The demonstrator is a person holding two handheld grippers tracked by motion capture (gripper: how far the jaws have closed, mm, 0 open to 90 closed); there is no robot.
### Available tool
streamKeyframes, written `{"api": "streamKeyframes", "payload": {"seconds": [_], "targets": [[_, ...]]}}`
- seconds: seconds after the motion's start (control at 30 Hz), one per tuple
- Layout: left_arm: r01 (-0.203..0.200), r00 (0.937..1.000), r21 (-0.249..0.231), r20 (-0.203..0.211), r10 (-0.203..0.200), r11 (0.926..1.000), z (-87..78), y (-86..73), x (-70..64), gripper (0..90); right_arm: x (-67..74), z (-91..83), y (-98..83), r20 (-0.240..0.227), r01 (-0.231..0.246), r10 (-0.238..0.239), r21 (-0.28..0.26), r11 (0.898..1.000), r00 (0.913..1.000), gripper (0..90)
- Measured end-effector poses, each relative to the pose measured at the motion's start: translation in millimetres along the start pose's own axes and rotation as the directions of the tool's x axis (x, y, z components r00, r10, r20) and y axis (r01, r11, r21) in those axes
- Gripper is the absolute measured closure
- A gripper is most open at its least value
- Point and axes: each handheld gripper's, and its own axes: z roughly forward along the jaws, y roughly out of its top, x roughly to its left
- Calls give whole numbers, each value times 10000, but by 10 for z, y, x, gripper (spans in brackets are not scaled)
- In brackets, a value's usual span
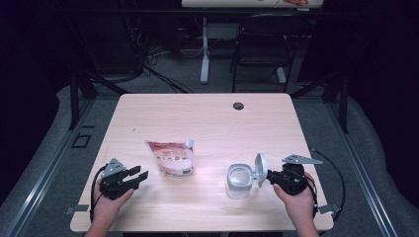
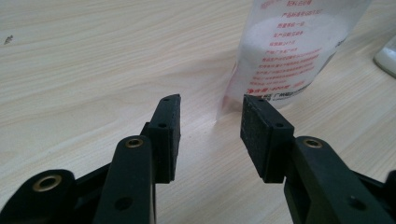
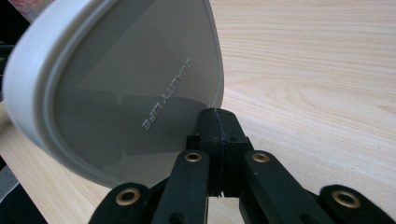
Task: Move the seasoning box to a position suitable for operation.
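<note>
Wooden table: clear jar, pouch of white powder; left tool spread, right tool pinching lid.

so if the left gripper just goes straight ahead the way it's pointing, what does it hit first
Most likely the white pouch with red print. The left gripper is open and the pouch's lower edge stands just beyond its jaws, slightly toward the right-hand one, with bare table in between.

Ahead of my black left claw I see a white pouch printed red, on the pale woodgrain table.
</note>
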Motion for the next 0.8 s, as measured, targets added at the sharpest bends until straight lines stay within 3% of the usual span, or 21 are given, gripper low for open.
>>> {"api": "streamKeyframes", "payload": {"seconds": [0.43, 0.6, 0.8], "targets": [[37, 10000, -134, -73, -38, 9999, -32, -4, 13, 582, -67, -44, -125, 473, 47, -38, -181, 9998, 9989, 842], [36, 10000, -113, -49, -37, 9999, -39, -5, 20, 582, -66, -80, -232, 901, 685, -663, -211, 9974, 9937, 768], [38, 10000, -126, -61, -39, 9999, -37, -3, 21, 581, -55, -125, -329, 1063, 1010, -999, -55, 9949, 9893, 720]]}}
